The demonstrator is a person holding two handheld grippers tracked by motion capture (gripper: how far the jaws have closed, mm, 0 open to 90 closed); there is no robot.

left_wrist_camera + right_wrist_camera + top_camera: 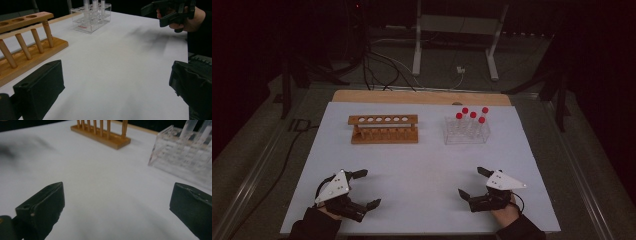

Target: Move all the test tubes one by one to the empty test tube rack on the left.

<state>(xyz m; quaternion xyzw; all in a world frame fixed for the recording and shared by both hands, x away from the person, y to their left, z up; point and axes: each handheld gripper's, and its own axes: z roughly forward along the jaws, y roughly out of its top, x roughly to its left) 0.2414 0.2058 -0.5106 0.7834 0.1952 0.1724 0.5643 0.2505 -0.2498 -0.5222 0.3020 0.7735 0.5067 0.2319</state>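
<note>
A wooden test-tube rack (383,129) with a row of empty holes stands at the back left of the white table top (422,165). To its right a clear plastic rack (466,131) holds several red-capped tubes (472,116). My left gripper (368,188) rests low at the front left, open, nothing between its jaws. My right gripper (473,182) sits at the front right, also open and empty. In the left gripper view the wooden rack (27,47) is at the left, the clear rack (91,17) farther off, and the right gripper (165,11) at the top right. The right gripper view shows both racks (101,132) (185,152) ahead.
The white top lies on a wooden board (422,96) whose far edge shows. Beyond it are a dark floor with cables (377,70) and a white stand's legs (454,45). Metal rails (252,170) run along both sides of the table.
</note>
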